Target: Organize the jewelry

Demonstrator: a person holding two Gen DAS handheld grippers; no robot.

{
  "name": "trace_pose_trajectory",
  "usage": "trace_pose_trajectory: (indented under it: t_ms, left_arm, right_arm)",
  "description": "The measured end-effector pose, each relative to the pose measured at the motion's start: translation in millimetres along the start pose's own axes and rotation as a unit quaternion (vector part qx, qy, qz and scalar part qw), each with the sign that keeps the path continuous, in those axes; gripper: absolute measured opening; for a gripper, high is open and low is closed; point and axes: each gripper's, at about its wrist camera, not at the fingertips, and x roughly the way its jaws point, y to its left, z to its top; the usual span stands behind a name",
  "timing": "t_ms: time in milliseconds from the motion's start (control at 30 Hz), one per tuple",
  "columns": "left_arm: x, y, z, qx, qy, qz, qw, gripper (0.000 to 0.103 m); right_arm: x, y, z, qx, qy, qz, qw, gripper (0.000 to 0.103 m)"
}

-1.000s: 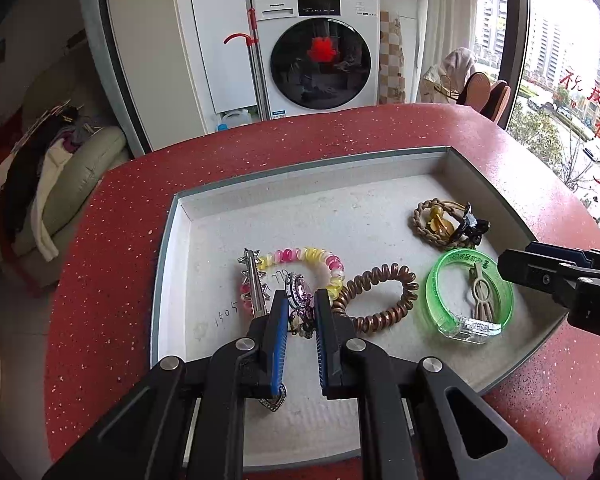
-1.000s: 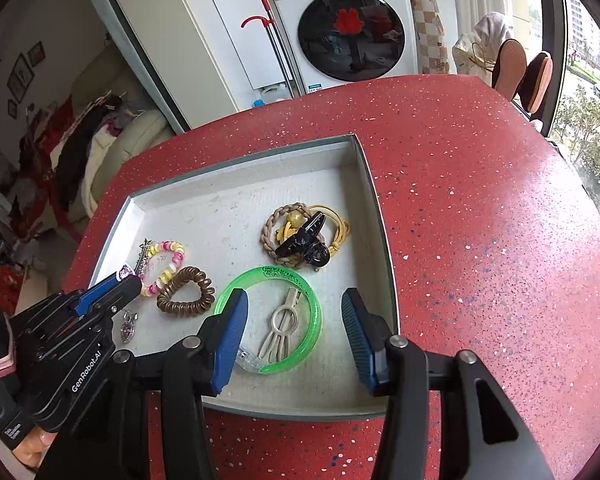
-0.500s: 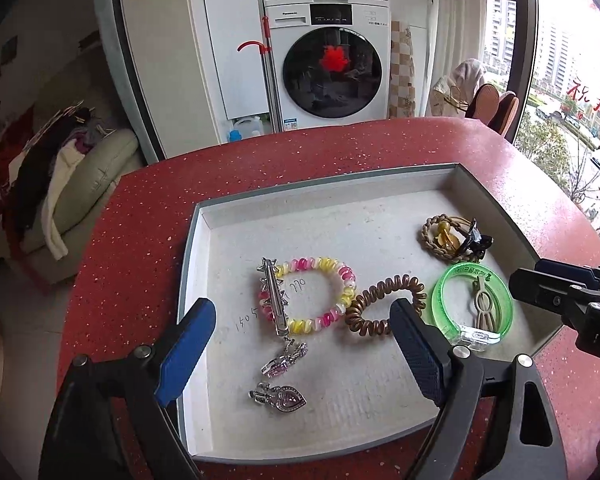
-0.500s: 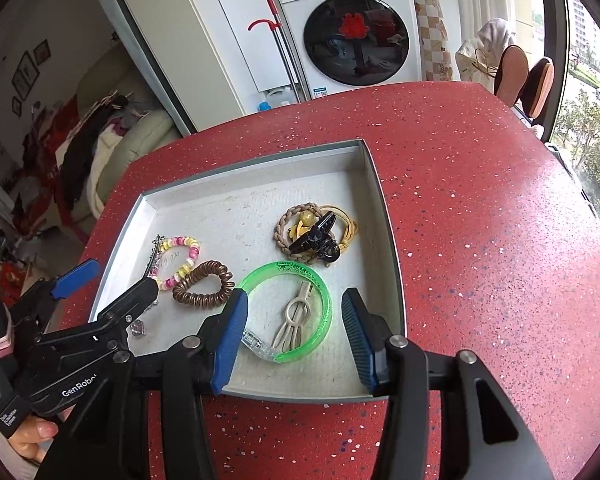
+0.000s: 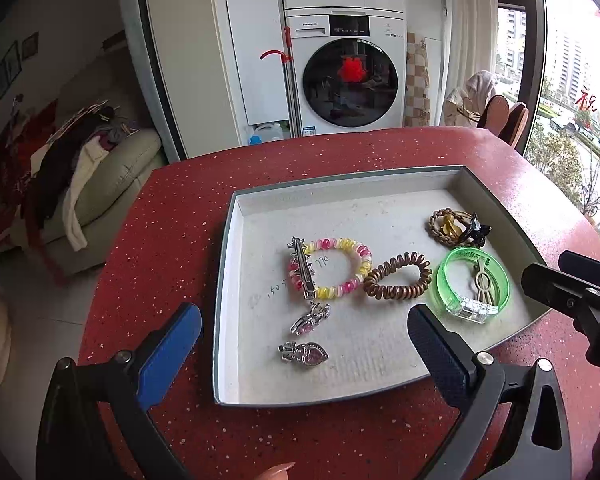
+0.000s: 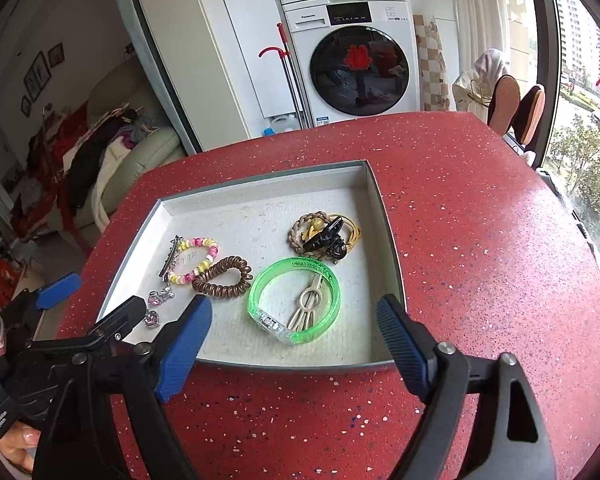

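A grey tray [image 5: 228, 240] with a white floor sits on the red table. In it lie a pink-and-yellow bead bracelet [image 5: 340, 244], a silver hair clip [image 5: 302, 268], a brown coil tie [image 5: 392, 294], and a green bangle [image 5: 444, 284] with a beige clip [image 5: 484, 284] inside. Two pink gem pieces [image 5: 310, 318] [image 5: 304, 352] lie near the front. My left gripper [image 5: 300, 320] stands open above the tray's near edge, holding nothing. My right gripper [image 6: 294, 306] hangs over the green bangle [image 6: 256, 292]; its jaws are opening and touch nothing.
A braided tie with a black claw clip [image 5: 456, 228] lies at the tray's far right. The red speckled table [image 6: 480, 260] stretches right of the tray. Beyond it are a washing machine [image 5: 348, 80] and a sofa with clothes [image 5: 100, 168]. A fingertip [image 5: 276, 472] shows at the bottom.
My left gripper opened and let go of a pink gem piece, which now lies in the tray. The right jaws have spread wider. Both grippers have drawn back from the tray.
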Motion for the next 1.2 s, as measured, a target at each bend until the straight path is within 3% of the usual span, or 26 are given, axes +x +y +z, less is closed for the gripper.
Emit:
trace_pose_trajectory:
  t_ms: [67, 133, 500, 733, 1200]
  left_arm:
    - [-7.3, 1.2, -7.4, -0.004, -0.007, 0.006, 1.0, 0.103]
    - [-14.7, 2.6, -15.2, -0.009, -0.013, 0.01, 0.9998, 0.103]
    - [-53.5, 4.8, -48.6, -0.042, -0.05, 0.025, 0.9976, 0.103]
    - [-63.2, 7.3, -62.6, -0.068, -0.047, 0.027, 0.9962, 0.103]
    - [-72.5, -0.7, -70.0, -0.055, -0.051, 0.037, 0.9965, 0.103]
  right_arm:
    - [-7.2, 1.9, -5.5, -0.002, -0.017, -0.004, 1.0, 0.093]
    - [-12.7, 5.0, -11.0, -0.007, -0.029, -0.008, 1.0, 0.103]
    - [-45.1, 25.5, -40.4, -0.04, -0.074, -0.053, 0.995, 0.103]
    - [-54.6, 30.9, -54.5, -0.061, -0.077, -0.08, 0.992, 0.103]
    - [-61.6, 31.8, -59.5, -0.063, -0.081, -0.089, 0.991, 0.103]
